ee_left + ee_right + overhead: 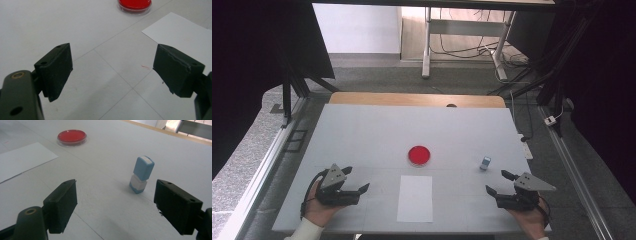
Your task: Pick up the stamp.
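A round red dish (419, 155) sits at the table's middle; it also shows as the red dish (134, 5) and the red dish (72, 137). A white paper sheet (415, 198) lies in front of it, seen too as the sheet (183, 36) and the sheet (21, 160). A small blue-and-white block (485, 163) stands upright to the right, just ahead of my right gripper (115, 205) as the block (142, 174). My left gripper (357, 181) rests near the front left, open and holding nothing, as does the same left gripper (112, 72). My right gripper (499, 182) is open and empty near the front right.
The white table (362, 135) has a wooden strip along its far edge. Metal rails run down both sides. Desk legs and cables lie on the floor beyond. Wide bare surface lies between the two hands.
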Tool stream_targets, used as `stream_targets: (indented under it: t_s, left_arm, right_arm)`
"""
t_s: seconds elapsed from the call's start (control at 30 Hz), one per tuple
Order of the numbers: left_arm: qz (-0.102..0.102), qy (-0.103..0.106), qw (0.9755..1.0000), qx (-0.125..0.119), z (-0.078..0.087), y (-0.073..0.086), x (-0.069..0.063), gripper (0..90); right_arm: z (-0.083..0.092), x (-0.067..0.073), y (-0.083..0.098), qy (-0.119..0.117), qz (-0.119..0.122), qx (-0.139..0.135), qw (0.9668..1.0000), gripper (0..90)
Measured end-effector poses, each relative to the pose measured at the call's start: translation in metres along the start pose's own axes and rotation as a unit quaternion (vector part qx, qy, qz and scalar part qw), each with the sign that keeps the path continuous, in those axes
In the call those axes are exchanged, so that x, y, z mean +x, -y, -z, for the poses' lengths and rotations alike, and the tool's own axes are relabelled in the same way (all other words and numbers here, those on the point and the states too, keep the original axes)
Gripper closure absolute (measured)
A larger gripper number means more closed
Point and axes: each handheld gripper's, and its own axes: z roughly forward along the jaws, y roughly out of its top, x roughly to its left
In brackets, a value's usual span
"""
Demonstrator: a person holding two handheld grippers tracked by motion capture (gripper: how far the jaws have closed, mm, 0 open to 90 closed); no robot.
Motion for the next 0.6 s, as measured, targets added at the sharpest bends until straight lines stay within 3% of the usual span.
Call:
stream_targets:
  t_s: [0.6]
  left_arm:
    - [-0.008, -0.006, 0.9999, -0.004, -0.0016, -0.0019, -0.0022, 15.7]
  right_arm:
    - [-0.0029, 0.0016, 0.0005, 0.002, 0.001, 0.009, 1.0, 19.7]
